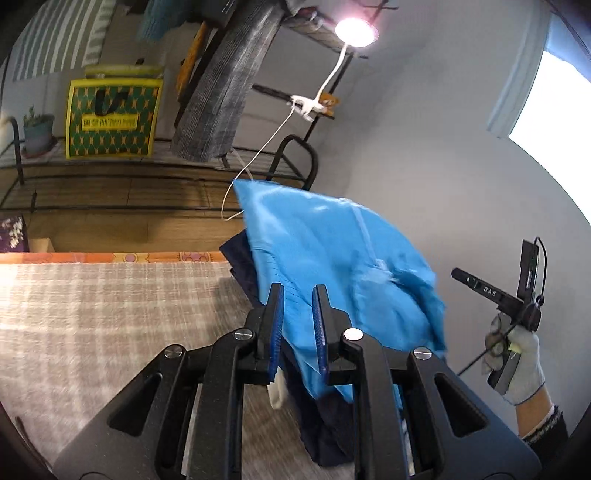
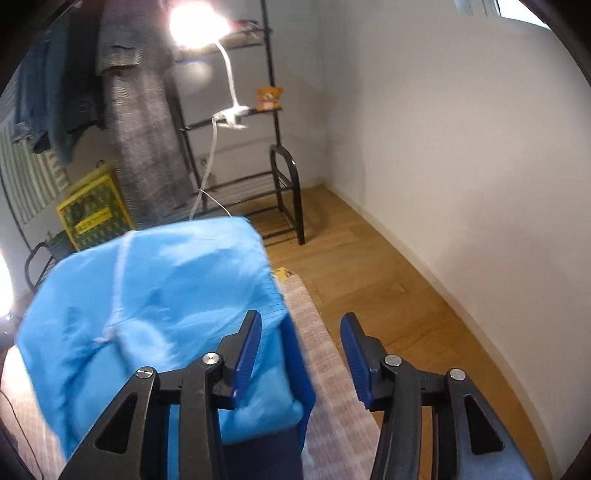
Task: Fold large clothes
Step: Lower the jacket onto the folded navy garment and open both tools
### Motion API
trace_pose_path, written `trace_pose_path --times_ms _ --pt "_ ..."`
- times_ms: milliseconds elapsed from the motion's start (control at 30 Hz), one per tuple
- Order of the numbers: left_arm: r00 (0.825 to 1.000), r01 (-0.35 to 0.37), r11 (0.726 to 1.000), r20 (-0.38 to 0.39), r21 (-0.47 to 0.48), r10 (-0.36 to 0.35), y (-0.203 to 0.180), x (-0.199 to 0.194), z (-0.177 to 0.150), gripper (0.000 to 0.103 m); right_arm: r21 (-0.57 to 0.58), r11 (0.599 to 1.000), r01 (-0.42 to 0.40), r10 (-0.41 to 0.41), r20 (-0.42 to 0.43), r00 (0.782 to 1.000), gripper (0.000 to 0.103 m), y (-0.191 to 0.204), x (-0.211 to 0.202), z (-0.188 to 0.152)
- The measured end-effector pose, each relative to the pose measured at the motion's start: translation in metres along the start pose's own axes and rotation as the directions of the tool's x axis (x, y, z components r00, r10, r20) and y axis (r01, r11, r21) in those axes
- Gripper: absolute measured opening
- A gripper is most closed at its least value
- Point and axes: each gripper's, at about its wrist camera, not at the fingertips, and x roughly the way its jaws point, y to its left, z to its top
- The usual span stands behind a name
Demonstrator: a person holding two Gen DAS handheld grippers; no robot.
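Note:
A large blue garment (image 1: 332, 266) with a dark navy part (image 1: 321, 424) is lifted over the checked bed surface (image 1: 110, 314). My left gripper (image 1: 298, 295) has its jaws narrowly apart with the blue cloth between them; whether it pinches the cloth is unclear. In the right wrist view the same garment (image 2: 147, 302) billows at the left and its edge hangs between the wide-open fingers of my right gripper (image 2: 301, 325). The right hand and its gripper body show in the left wrist view (image 1: 517, 332).
A black metal rack (image 2: 284, 184) holds a clip lamp (image 2: 195, 22), a small teddy (image 2: 269, 98) and hanging grey clothes (image 2: 144, 129). A yellow-green bag (image 1: 110, 118) and a potted plant (image 1: 37, 133) sit on a low shelf. A white wall (image 2: 461, 166) and wooden floor (image 2: 369, 266) lie to the right.

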Motion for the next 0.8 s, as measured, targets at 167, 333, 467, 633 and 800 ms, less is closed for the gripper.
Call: trace_pose_path --times_ms 167,333,467,633,800 --pt "1.000 -0.008 0.998 0.028 0.066 0.006 -0.036 -0.061 0.000 0.014 -0.026 0.999 -0.034 0.035 0.043 0.998 0.048 0.013 -0.068 0.003" --pt "0.995 -0.036 0.989 0.102 0.143 0.022 -0.078 -0.139 0.005 0.014 -0.051 0.997 -0.065 0.070 0.100 0.993 0.048 0.020 -0.154 0.009" --pt "0.986 -0.051 0.980 0.166 0.190 0.019 -0.110 -0.210 0.001 0.014 -0.064 0.994 -0.087 0.096 0.158 0.983 0.048 0.026 -0.231 0.013" --pt "0.976 -0.061 0.968 0.220 0.243 0.006 -0.136 -0.276 -0.008 0.014 -0.077 0.990 -0.117 0.131 0.218 0.967 0.048 0.038 -0.315 0.011" --pt "0.967 -0.052 0.956 0.254 0.290 -0.024 -0.155 -0.336 -0.023 0.014 -0.104 0.987 -0.122 0.146 0.268 0.952 0.048 0.059 -0.385 -0.005"
